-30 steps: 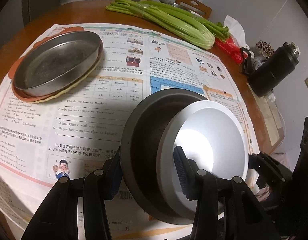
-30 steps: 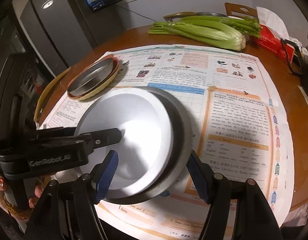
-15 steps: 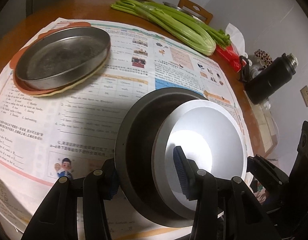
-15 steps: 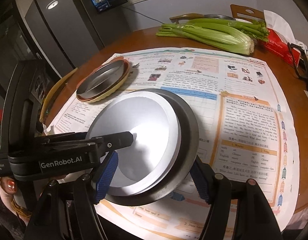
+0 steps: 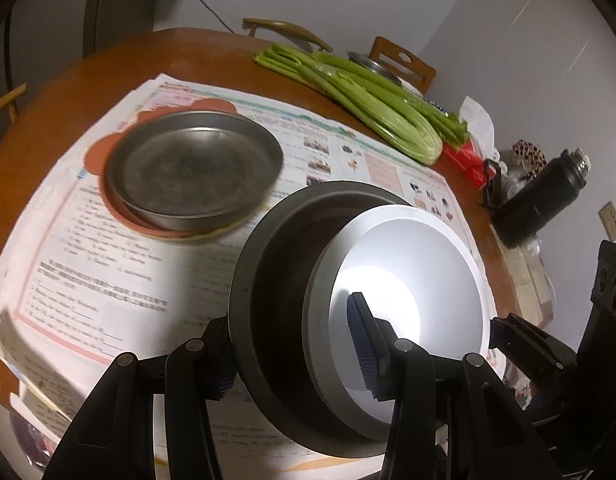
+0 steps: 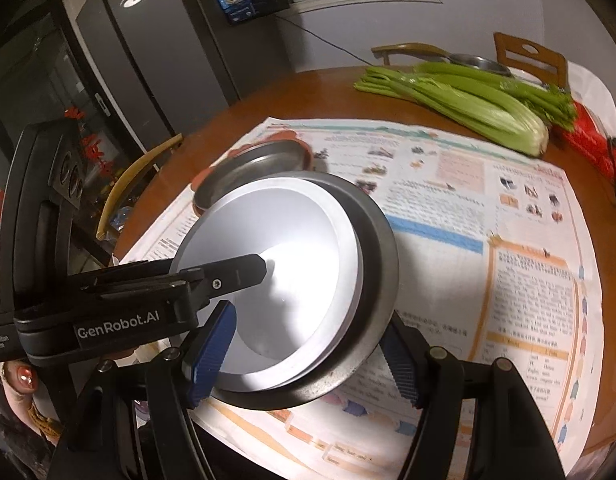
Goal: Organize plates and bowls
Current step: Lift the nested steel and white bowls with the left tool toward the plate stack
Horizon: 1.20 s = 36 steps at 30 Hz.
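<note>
A white bowl (image 5: 412, 280) sits nested in a dark metal bowl (image 5: 275, 280), and the pair hangs tilted above the newspaper. My left gripper (image 5: 293, 360) is shut on the near wall of both bowls, one pad outside the dark bowl and one inside the white bowl. In the right wrist view my right gripper (image 6: 305, 360) clamps the same white bowl (image 6: 291, 264) and dark bowl (image 6: 382, 272) from the other side. A metal plate (image 5: 195, 168) lies on an orange plate (image 5: 147, 228) farther left on the paper; the metal plate (image 6: 247, 168) shows just beyond the bowls.
Newspaper (image 5: 107, 280) covers the round wooden table (image 6: 316, 96). Celery (image 5: 368, 100), a red packet (image 5: 464, 160) and a black flask (image 5: 540, 200) lie along the far right. Chairs (image 6: 528, 56) stand behind the table. A hand (image 6: 23, 372) holds the left gripper.
Both grippers have lifted the nested bowls and carried them toward the stacked plates, which now lie much closer. The grip on the bowls is unchanged.
</note>
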{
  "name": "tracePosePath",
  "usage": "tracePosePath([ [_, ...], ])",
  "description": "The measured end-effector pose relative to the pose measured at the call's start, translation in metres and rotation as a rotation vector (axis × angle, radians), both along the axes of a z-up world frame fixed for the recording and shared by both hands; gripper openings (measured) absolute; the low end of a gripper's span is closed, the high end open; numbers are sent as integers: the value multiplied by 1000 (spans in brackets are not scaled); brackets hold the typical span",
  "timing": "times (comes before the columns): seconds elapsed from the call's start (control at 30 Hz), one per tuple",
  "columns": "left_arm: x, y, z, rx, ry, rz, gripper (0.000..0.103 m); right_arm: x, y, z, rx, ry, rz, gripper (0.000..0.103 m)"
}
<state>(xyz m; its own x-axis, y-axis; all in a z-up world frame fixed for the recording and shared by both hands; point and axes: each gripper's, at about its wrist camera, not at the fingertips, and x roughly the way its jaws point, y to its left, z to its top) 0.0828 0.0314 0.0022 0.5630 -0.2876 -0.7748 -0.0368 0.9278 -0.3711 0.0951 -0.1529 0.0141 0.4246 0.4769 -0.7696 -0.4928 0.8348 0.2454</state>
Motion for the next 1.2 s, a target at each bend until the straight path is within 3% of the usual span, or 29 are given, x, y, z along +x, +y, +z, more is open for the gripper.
tracePosePath([
  [0.7,38,79,39,40,-85,97,51,46,83,35,3,-87,91,71],
  [1.2,83,106,16,62,-52,101,51,89,120,6,-20,-40,62,71],
])
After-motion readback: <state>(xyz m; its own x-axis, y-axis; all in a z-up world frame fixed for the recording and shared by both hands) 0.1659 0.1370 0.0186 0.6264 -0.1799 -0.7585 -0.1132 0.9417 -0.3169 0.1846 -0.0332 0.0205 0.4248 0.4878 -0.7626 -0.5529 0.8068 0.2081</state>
